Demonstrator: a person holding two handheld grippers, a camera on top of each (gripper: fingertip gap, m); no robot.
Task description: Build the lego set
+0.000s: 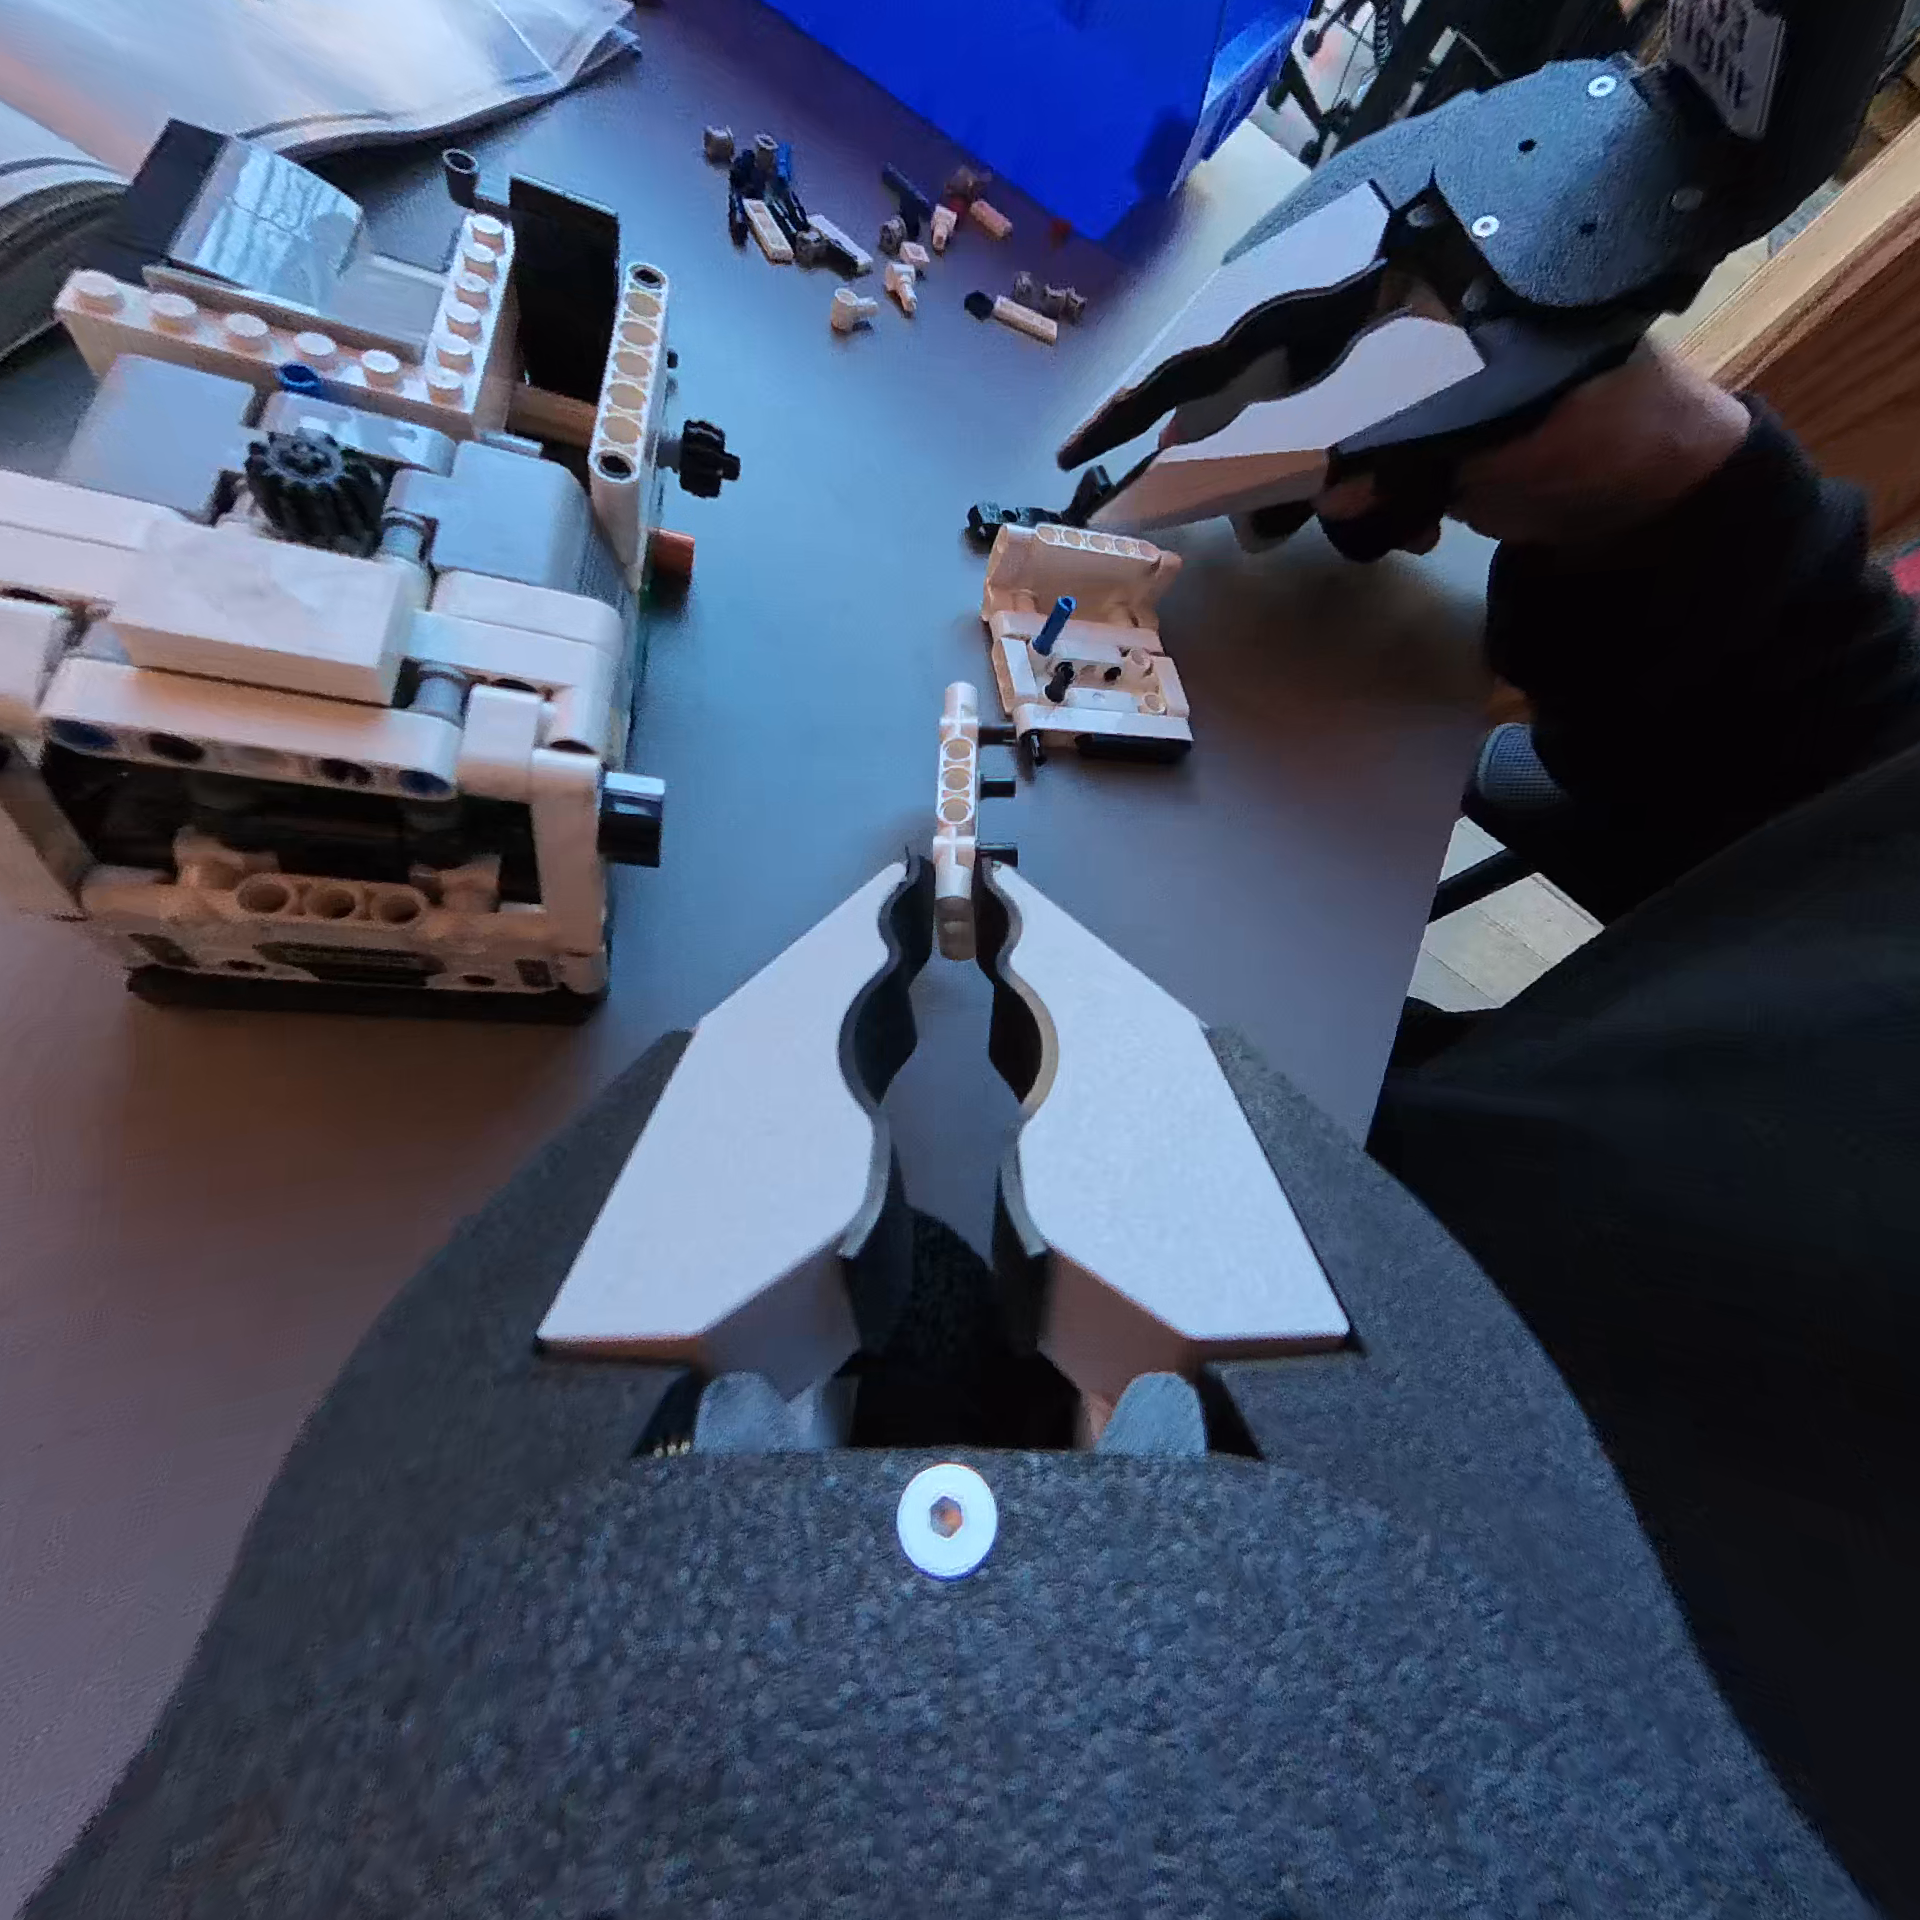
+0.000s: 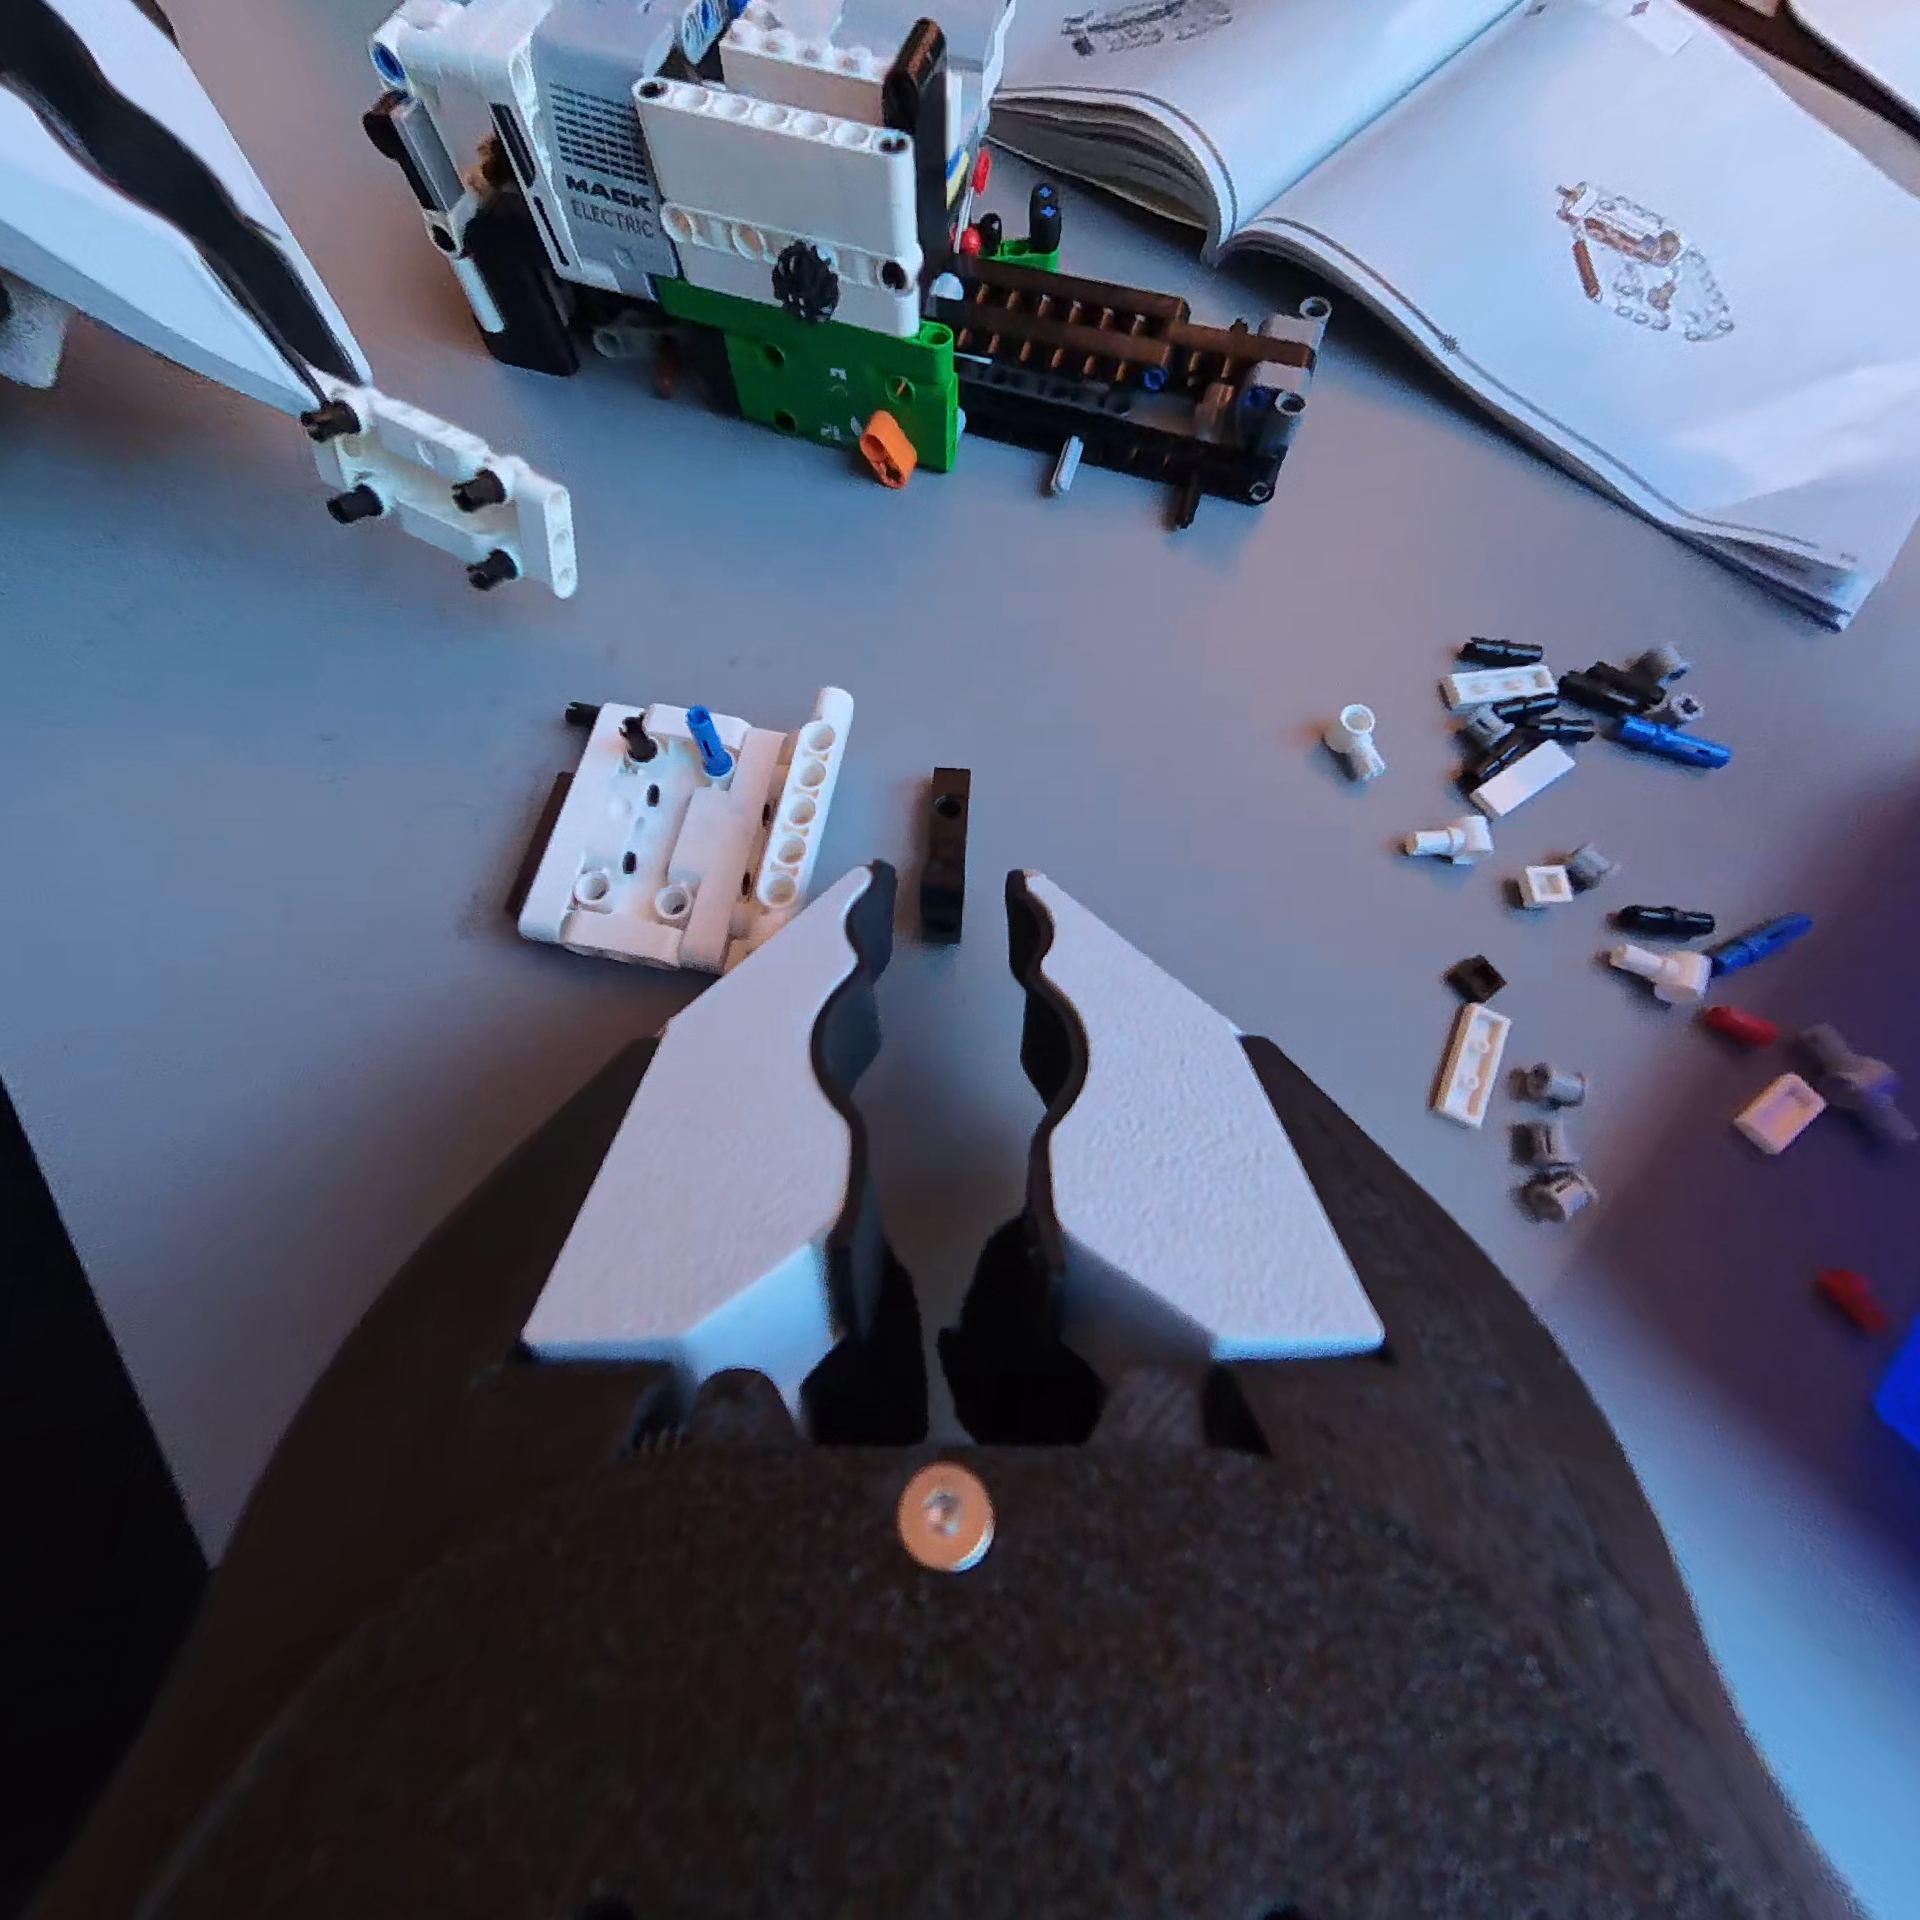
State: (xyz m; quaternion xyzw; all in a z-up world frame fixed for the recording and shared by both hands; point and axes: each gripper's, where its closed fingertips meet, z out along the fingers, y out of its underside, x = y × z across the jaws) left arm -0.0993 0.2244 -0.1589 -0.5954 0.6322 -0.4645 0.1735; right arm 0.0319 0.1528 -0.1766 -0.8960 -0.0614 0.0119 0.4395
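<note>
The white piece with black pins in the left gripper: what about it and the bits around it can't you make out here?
- White piece, left wrist view: its gripped end is hidden between the left gripper fingers.
- Truck model, left wrist view: cut off by the left edge.
- Loose parts, left wrist view: too small and blurred to identify.

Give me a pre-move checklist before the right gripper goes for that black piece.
1. Left gripper has a firm hold on the white beam: ok, shut on its end, beam held off the table.
2. Black pins seated in the beam: ok, four stick out of it.
3. Right gripper empty and open: ok, jaws apart, nothing between them.
4. Black piece lined up with the right gripper: ok, it lies flat just ahead of the gap.
5. Room around the black piece: not ok, the white panel assembly sits close beside one finger.
6. Which hole the beam goes into: cannot tell.
</note>
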